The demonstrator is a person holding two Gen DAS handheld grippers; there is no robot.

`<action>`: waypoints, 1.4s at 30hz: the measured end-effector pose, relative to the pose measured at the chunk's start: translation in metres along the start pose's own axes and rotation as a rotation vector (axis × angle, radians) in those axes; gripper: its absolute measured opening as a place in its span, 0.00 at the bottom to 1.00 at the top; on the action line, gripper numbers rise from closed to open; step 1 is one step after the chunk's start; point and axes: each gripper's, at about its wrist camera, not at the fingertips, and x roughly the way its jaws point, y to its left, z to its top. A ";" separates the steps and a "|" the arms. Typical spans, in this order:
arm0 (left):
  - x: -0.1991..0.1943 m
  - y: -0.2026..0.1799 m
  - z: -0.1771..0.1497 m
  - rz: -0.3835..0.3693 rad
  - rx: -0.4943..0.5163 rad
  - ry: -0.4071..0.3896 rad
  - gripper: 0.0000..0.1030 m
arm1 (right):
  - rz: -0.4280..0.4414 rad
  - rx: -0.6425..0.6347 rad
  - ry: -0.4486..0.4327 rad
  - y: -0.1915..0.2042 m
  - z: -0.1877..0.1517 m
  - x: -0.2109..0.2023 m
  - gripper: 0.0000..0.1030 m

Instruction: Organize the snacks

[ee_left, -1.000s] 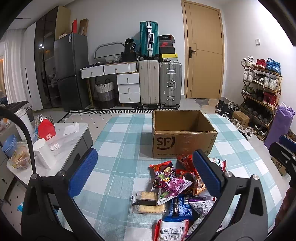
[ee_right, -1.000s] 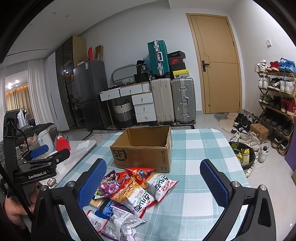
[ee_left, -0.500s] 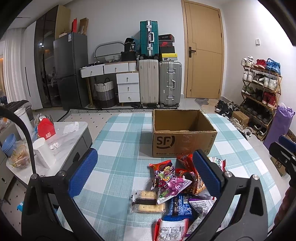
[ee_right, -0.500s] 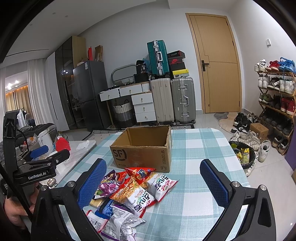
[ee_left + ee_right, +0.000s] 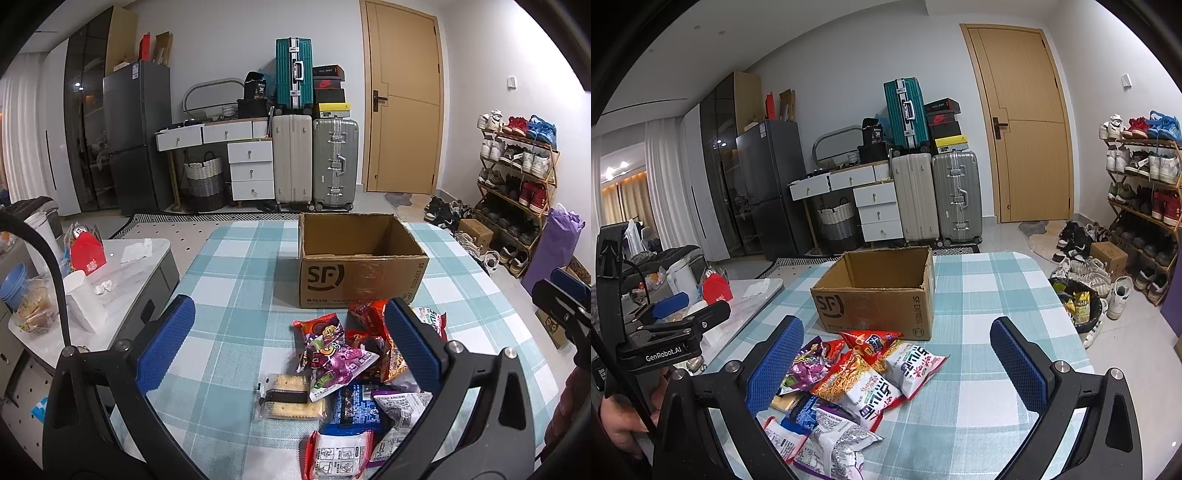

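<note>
Both grippers hang above the near end of the table [image 5: 236,280], its teal-and-white checked cloth running away toward the far wall. The left gripper [image 5: 290,343] has its blue-padded fingers [image 5: 166,341] spread wide with nothing between them, and the right gripper [image 5: 897,360] is just as wide apart and just as empty. Right below and ahead of the left gripper sits the pile of snack packets [image 5: 351,373]: a clear pack of crackers [image 5: 291,398] nearest its left finger, a purple bag [image 5: 338,363] on top, a red-and-white packet [image 5: 338,452] closest in. From the right gripper the same heap lies under its left finger, with an orange noodle-snack bag [image 5: 860,380] uppermost. Beyond the pile, straight ahead of both grippers, the open cardboard box [image 5: 360,258] stands upright with its flaps open, SF printed on the near face, and the red bags at the back of the heap almost touch it. Off to the left of the left gripper there's a low marble-topped side table [image 5: 122,269] with a red carton [image 5: 88,251] and a white cup [image 5: 85,301]. Further out, a dark fridge [image 5: 136,136], white drawers [image 5: 251,170], suitcases [image 5: 314,162] stacked by a wooden door [image 5: 402,99], and to the right a shoe rack [image 5: 517,177] full of trainers. A hand [image 5: 617,421] grips the left tool's handle.
</note>
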 end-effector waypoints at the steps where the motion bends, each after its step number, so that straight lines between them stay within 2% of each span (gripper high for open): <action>1: 0.000 0.000 0.000 -0.001 0.001 0.001 0.99 | 0.002 0.001 0.002 0.000 -0.001 0.000 1.00; 7: 0.001 0.003 0.000 0.004 -0.005 0.012 0.99 | 0.015 0.003 0.026 0.001 -0.008 0.006 1.00; 12: 0.009 0.015 -0.006 0.019 -0.028 0.039 0.99 | 0.066 0.013 0.089 0.005 -0.018 0.016 1.00; 15: 0.015 0.024 -0.012 0.066 -0.043 0.047 0.99 | 0.115 0.035 0.143 0.008 -0.031 0.027 1.00; 19: 0.021 0.035 -0.020 0.080 -0.053 0.058 0.99 | 0.157 0.044 0.227 0.015 -0.057 0.045 1.00; 32: 0.040 0.046 -0.041 0.084 -0.057 0.092 0.99 | 0.242 0.054 0.412 0.036 -0.119 0.085 0.99; 34: 0.042 0.047 -0.043 0.082 -0.062 0.105 0.99 | 0.246 0.050 0.429 0.041 -0.125 0.090 0.98; 42: 0.048 0.052 -0.049 0.074 -0.079 0.118 0.99 | 0.248 0.042 0.476 0.052 -0.131 0.105 0.83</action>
